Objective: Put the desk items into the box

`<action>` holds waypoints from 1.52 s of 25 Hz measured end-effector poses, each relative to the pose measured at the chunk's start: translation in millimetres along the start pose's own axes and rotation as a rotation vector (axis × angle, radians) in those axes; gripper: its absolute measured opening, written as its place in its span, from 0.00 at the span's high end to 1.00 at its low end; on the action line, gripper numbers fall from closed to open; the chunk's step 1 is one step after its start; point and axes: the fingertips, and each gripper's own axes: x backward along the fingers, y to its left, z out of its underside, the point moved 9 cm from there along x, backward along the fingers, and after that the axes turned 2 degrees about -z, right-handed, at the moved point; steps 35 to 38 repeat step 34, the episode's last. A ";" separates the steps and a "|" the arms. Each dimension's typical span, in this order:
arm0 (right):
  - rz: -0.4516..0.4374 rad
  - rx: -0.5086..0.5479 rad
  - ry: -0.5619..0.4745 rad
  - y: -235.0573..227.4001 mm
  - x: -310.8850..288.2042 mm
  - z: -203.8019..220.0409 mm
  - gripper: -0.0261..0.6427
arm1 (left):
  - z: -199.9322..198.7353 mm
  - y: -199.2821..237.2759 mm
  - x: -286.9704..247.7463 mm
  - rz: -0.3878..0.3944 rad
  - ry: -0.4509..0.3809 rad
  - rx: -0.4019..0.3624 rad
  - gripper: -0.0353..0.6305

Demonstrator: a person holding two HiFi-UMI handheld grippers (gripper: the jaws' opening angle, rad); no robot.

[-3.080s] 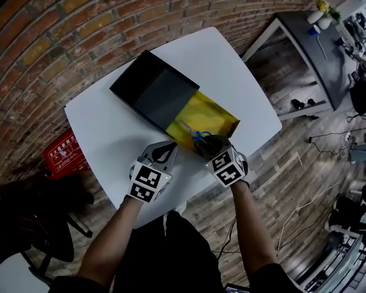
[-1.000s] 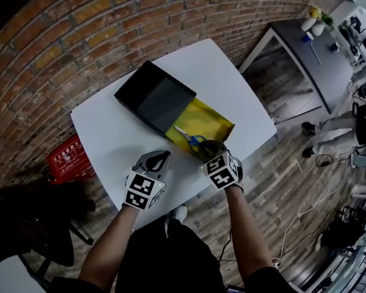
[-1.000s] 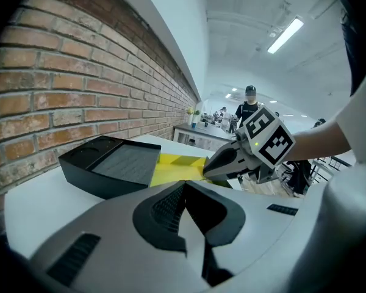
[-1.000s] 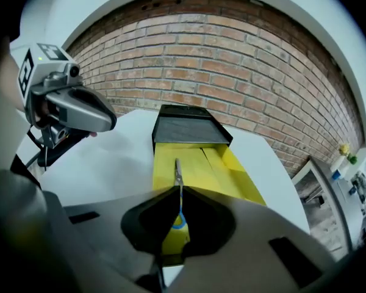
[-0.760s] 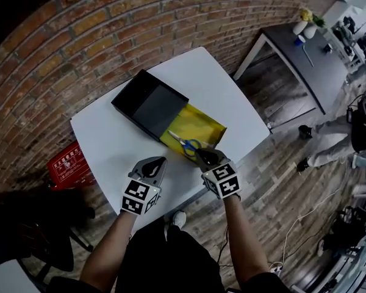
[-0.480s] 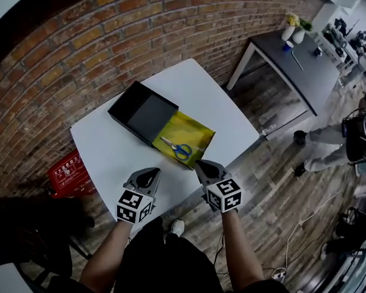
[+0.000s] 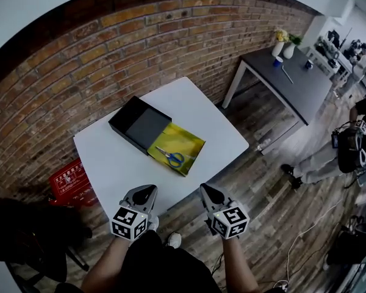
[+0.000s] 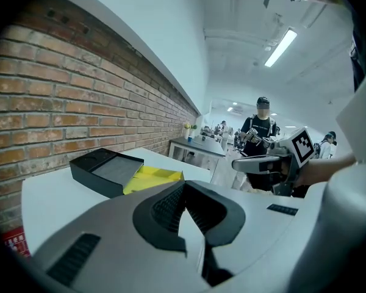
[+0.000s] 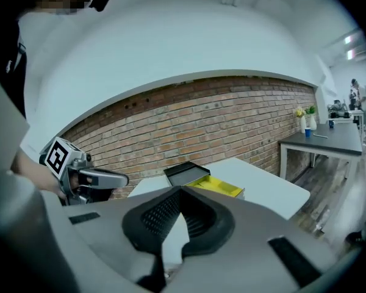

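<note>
Both units have come back off the worktop (image 7: 104,157). The left gripper (image 7: 145,193) and the right gripper (image 7: 206,192) now hang off its near edge, well apart from the yellow box (image 7: 192,141). A moment ago the right gripper stood directly over the box.

Check each gripper view: the jaws are closed tip to tip, with nothing between them.

The scissors (image 7: 170,157) lie flat inside the yellow box, free of both grippers. Treat this item as delivered. No other loose item shows on the worktop, so the task appears to be at or near its end.

Note the orientation of the scissors. The blue handles face you and the blades point away, towards the black cover (image 7: 140,124). Their long axis runs roughly along the line from cover to box.
</note>
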 end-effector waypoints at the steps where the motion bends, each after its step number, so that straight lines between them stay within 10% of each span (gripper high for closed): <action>1: 0.007 0.000 -0.003 2.8 7.0 0.6 0.93 | 0.2 -1.2 3.0 0.000 -0.004 0.003 0.93; 38: 0.086 0.003 -0.081 75.8 49.2 -7.4 0.93 | -9.1 45.4 59.9 0.047 -0.060 -0.046 0.93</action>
